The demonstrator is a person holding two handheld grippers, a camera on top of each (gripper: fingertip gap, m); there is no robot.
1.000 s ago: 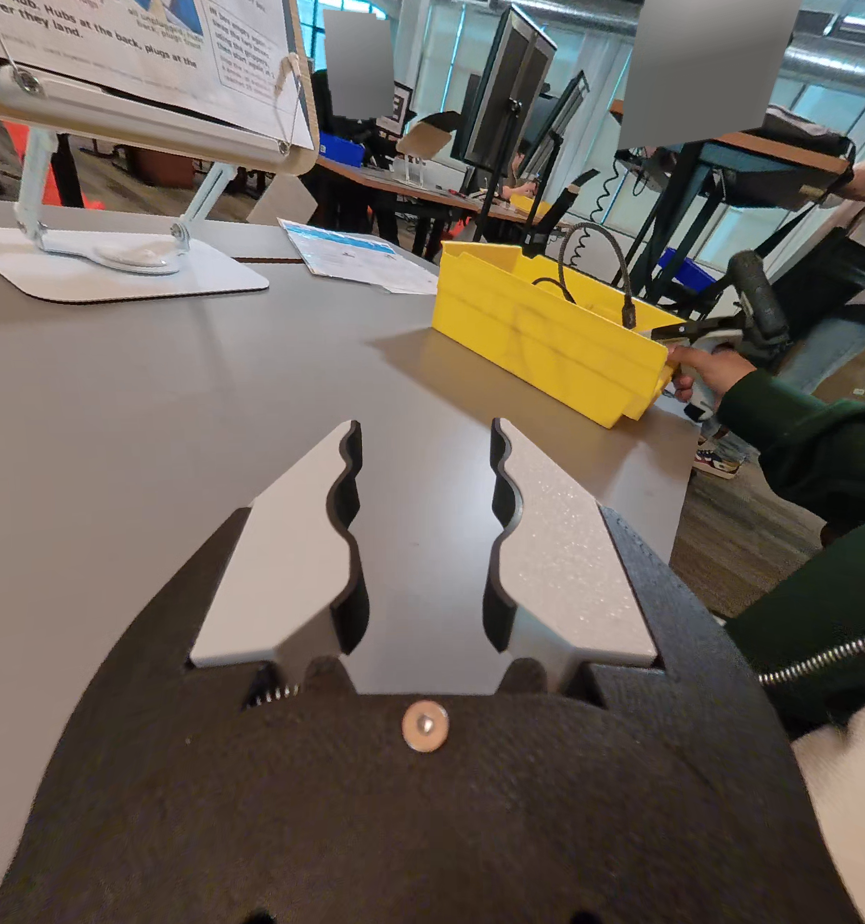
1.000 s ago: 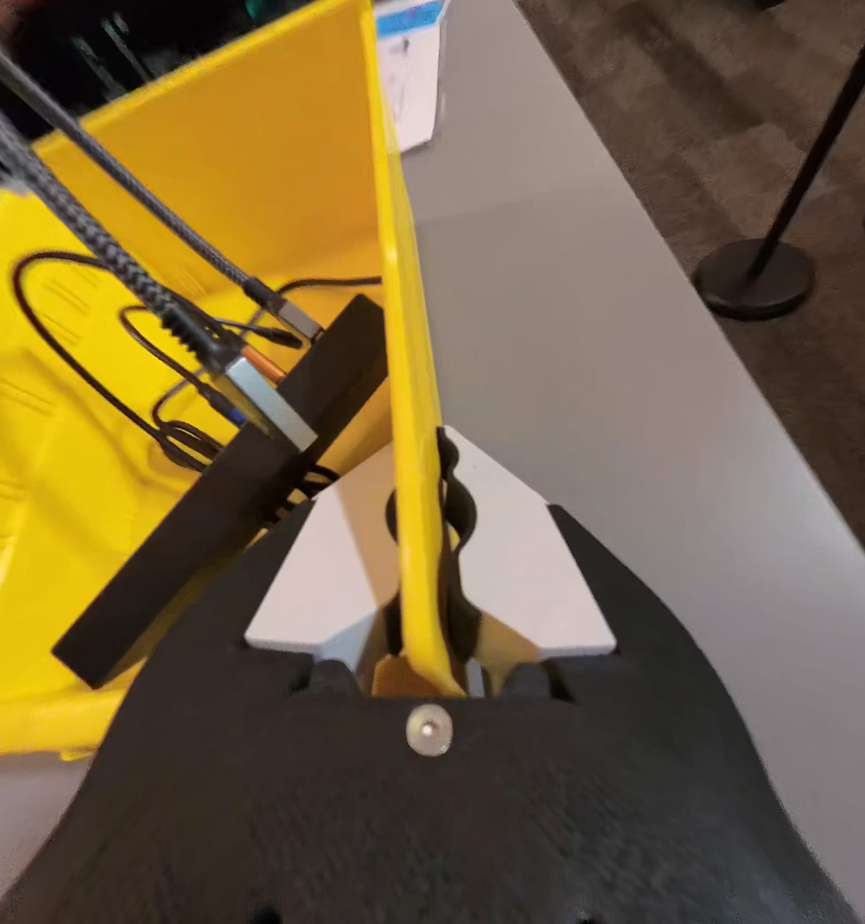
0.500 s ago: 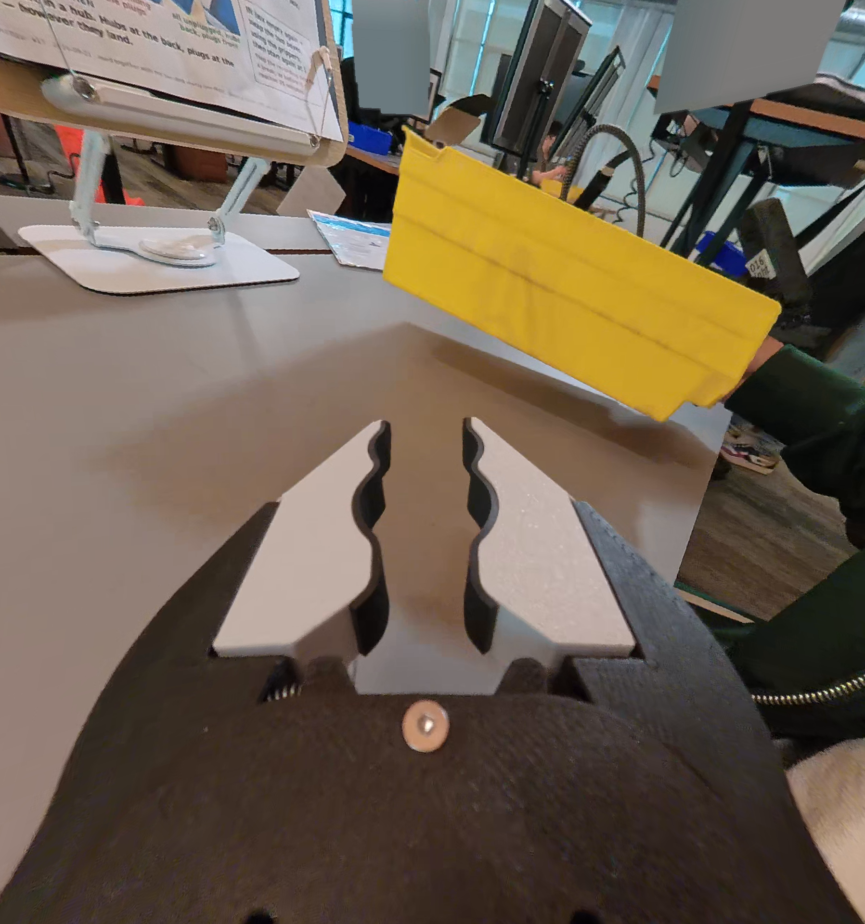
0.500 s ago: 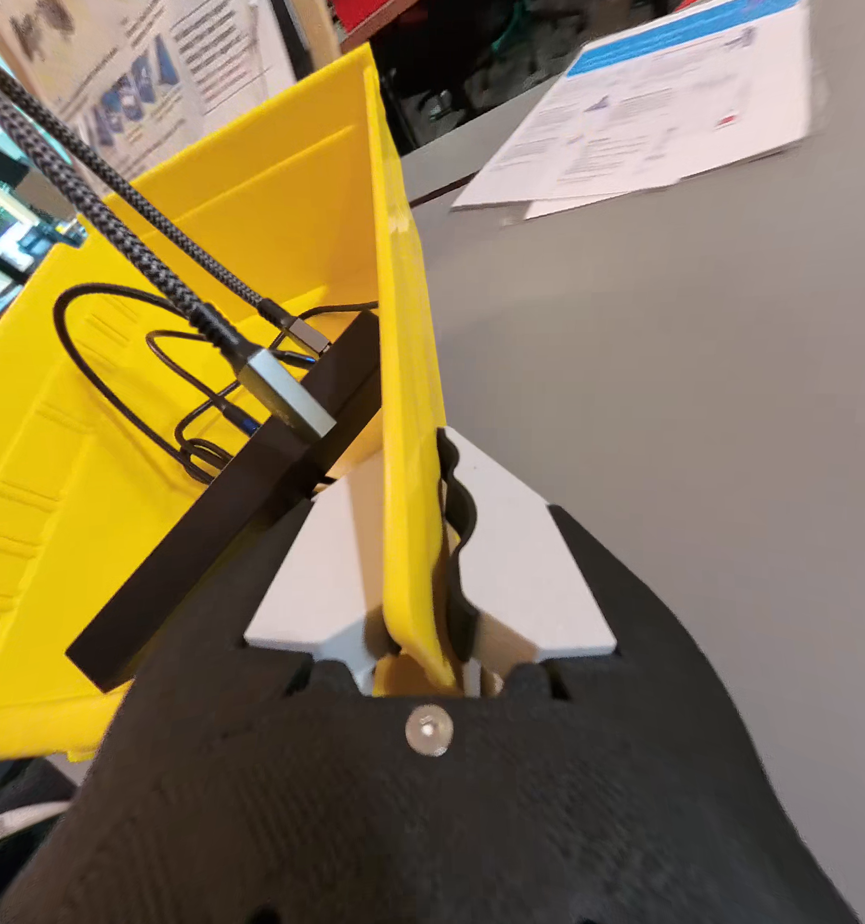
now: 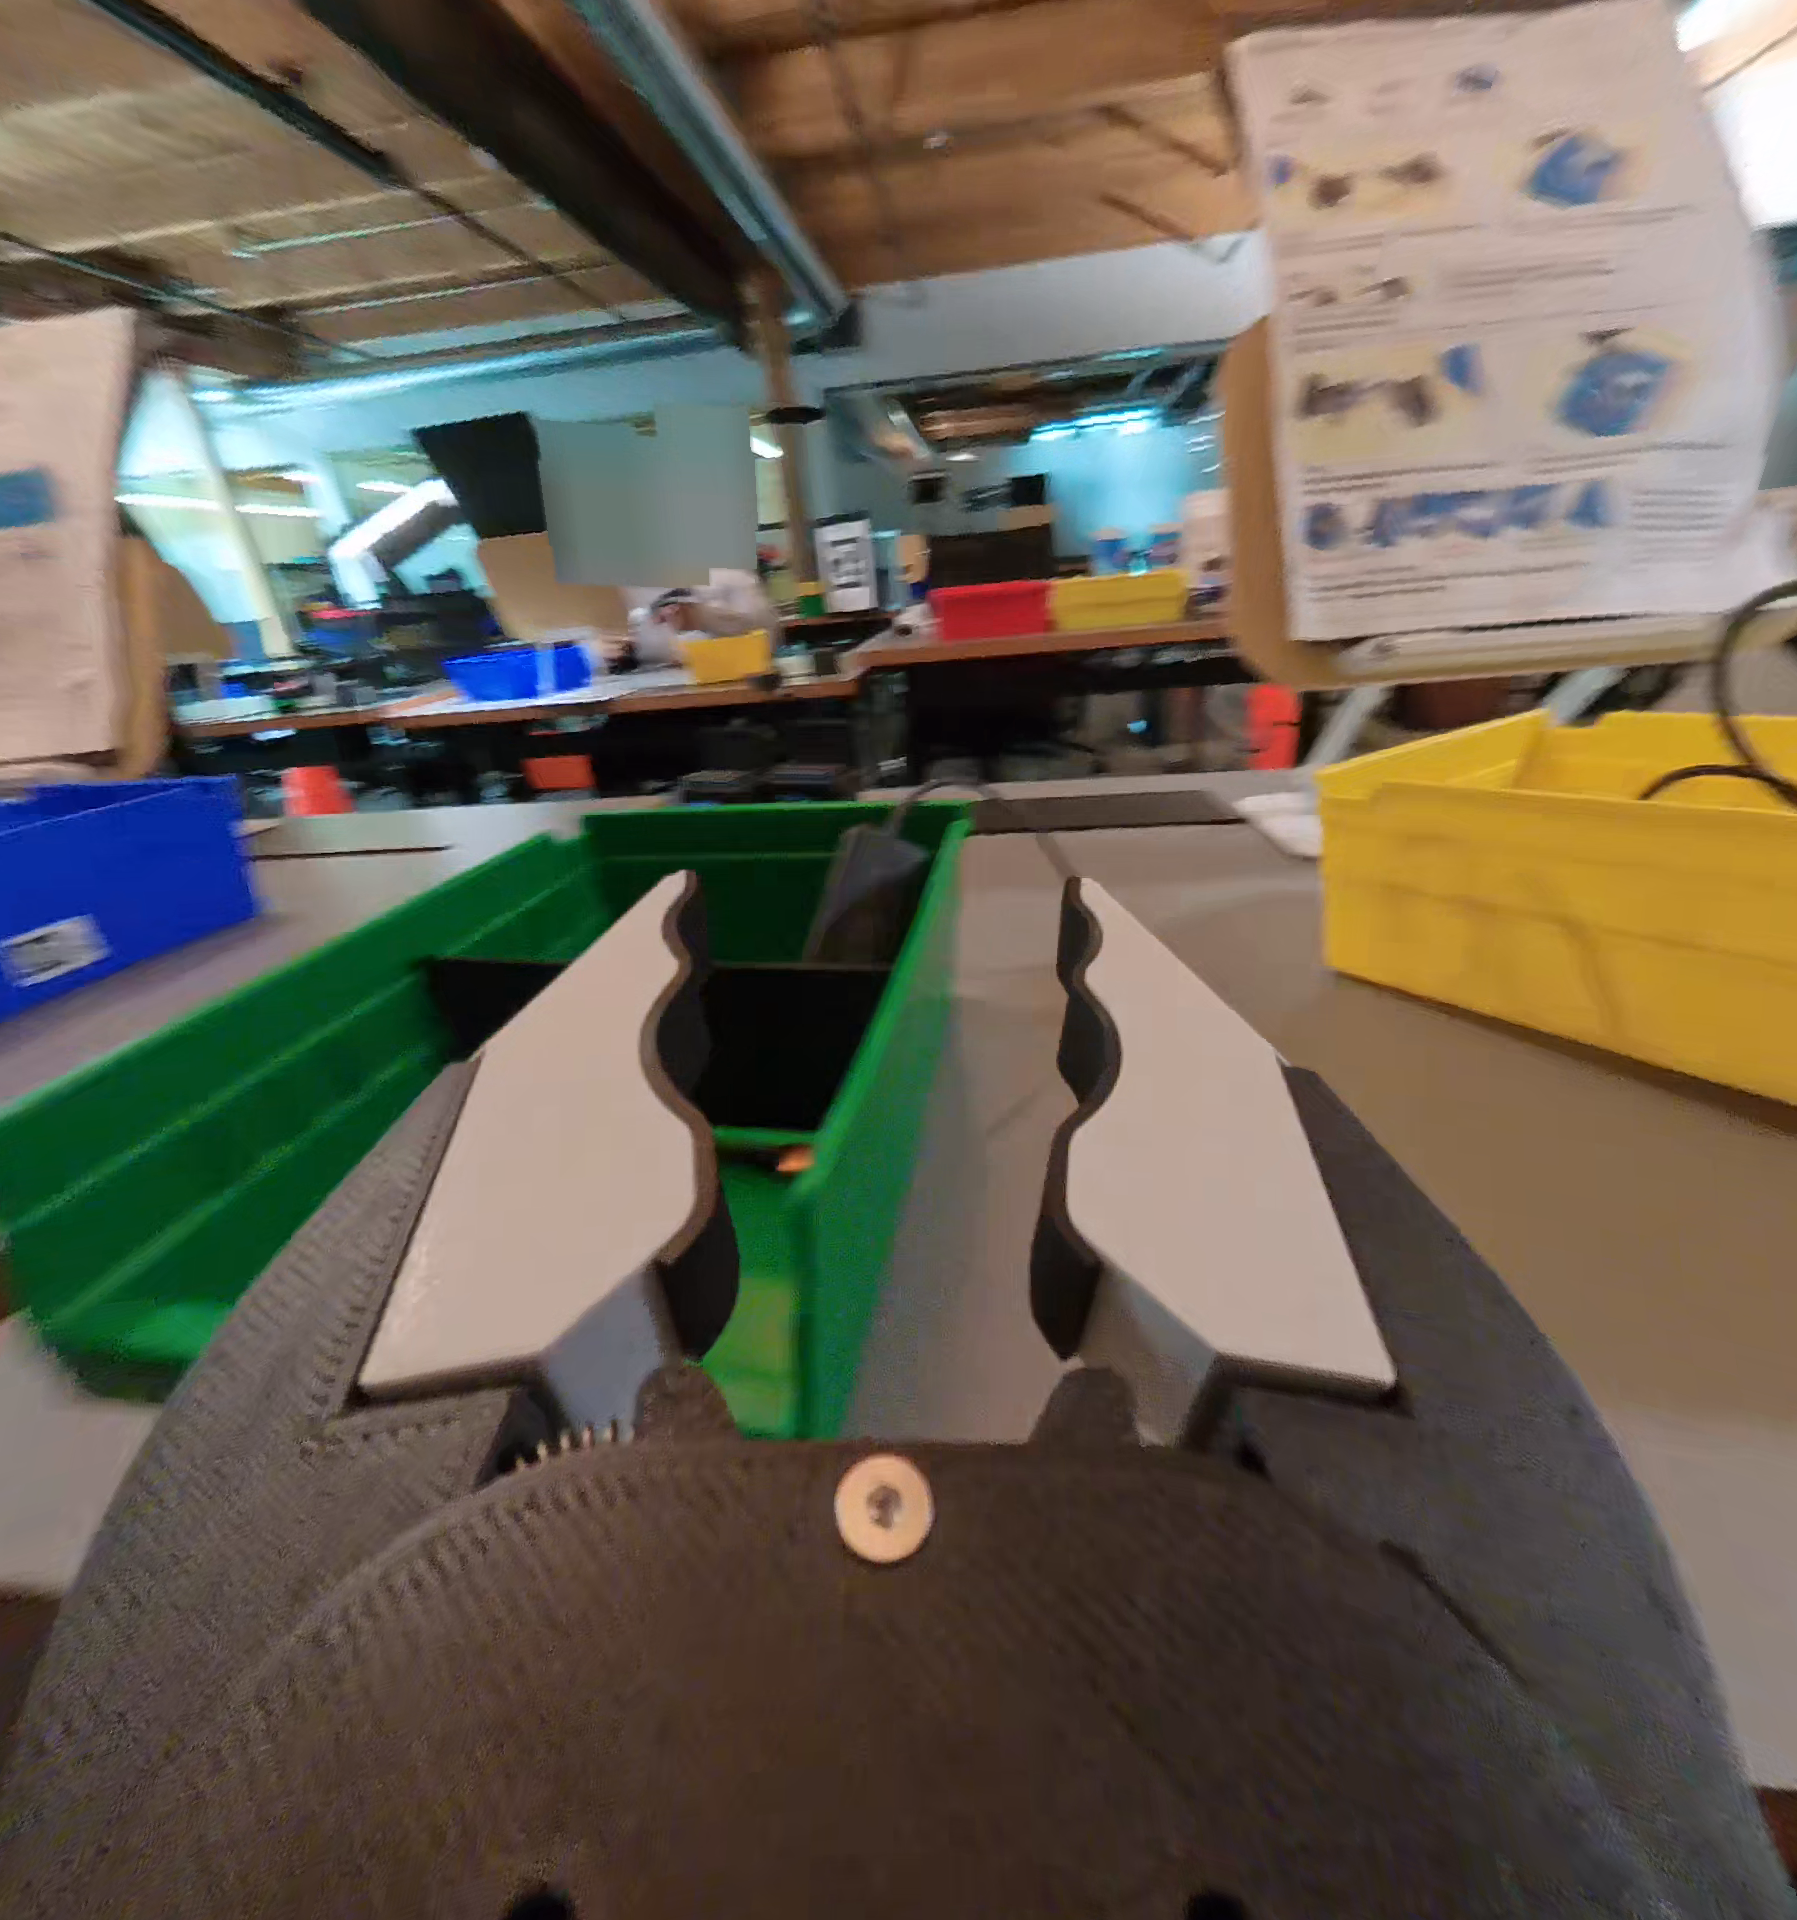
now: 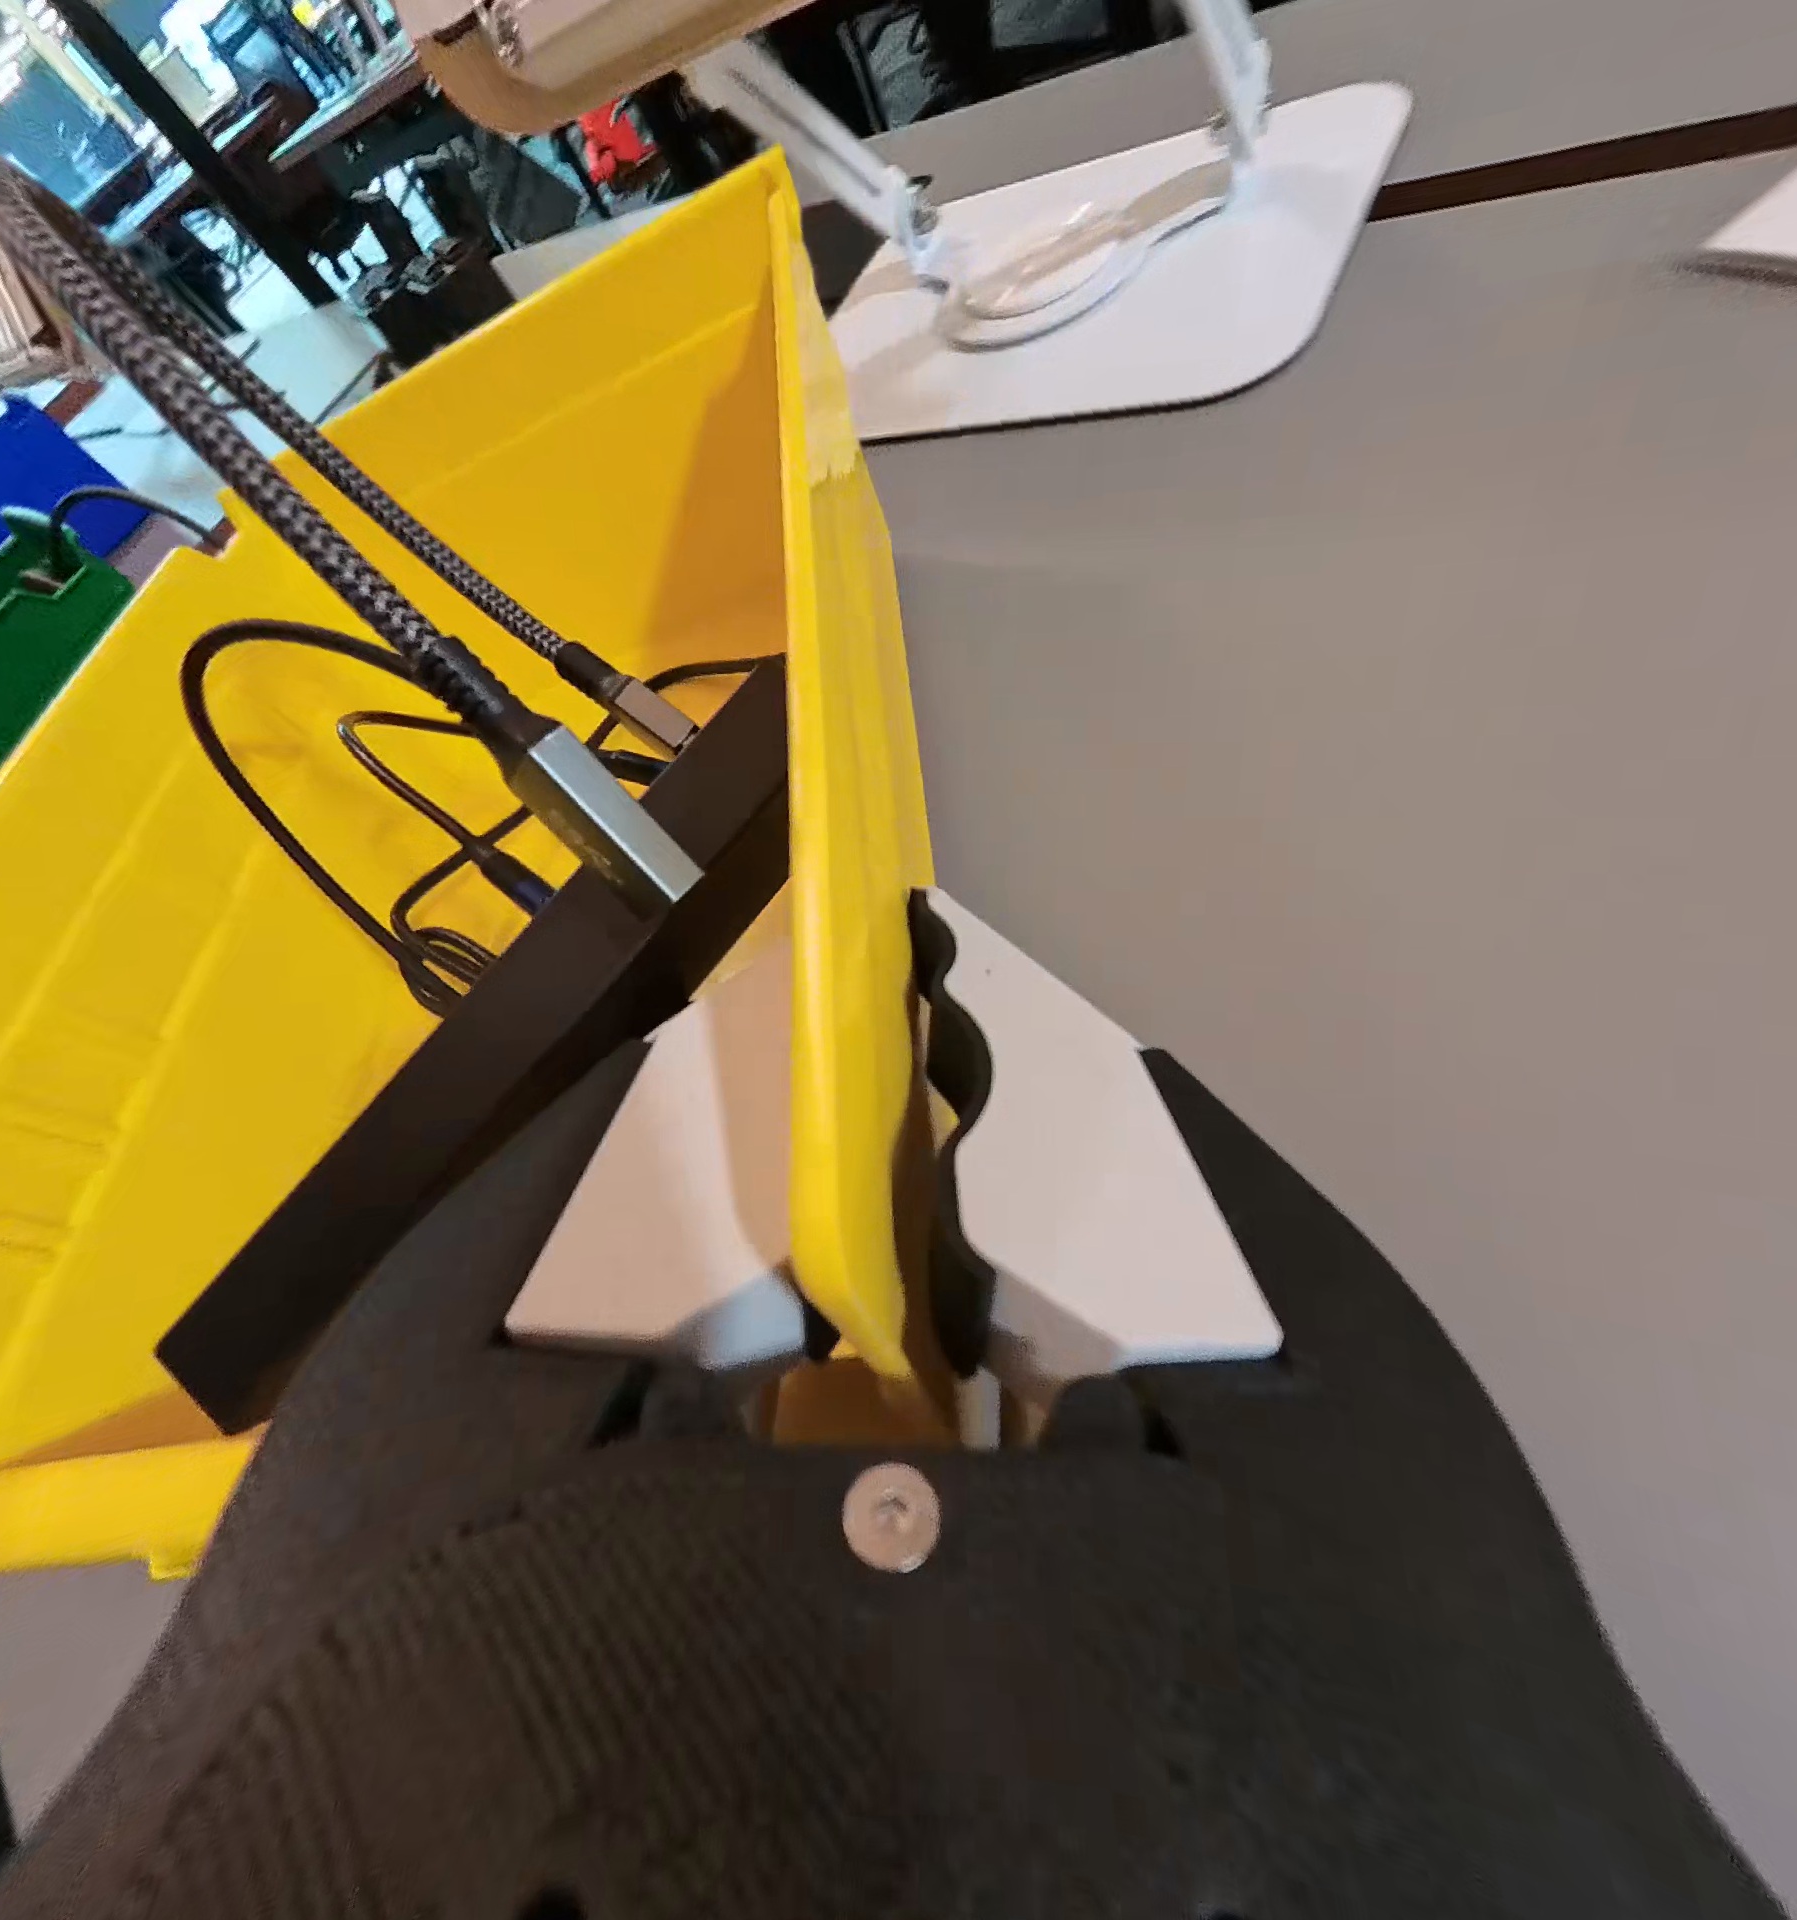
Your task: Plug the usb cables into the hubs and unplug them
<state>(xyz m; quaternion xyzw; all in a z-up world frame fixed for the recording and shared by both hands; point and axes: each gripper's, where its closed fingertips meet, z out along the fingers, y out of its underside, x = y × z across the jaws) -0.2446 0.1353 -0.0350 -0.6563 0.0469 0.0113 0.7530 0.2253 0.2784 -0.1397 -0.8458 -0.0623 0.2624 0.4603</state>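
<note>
My right gripper is shut on the right wall of the yellow bin. In the bin a long black hub leans on that wall. A braided cable with a silver plug goes into the hub, a second plug sits beside it, and thin black cables loop behind. My left gripper is open and empty, with its fingers on either side of the right wall of a green bin. A dark hub-like thing stands at that bin's far end.
The yellow bin sits to the right of the green one on the grey table. A blue bin is at the left. A white document stand's base and its sheet are behind the yellow bin.
My left gripper has swung left to the green bin and opened wider. My right gripper has carried the yellow bin left, towards the stand and the green bin, still gripping its wall.
</note>
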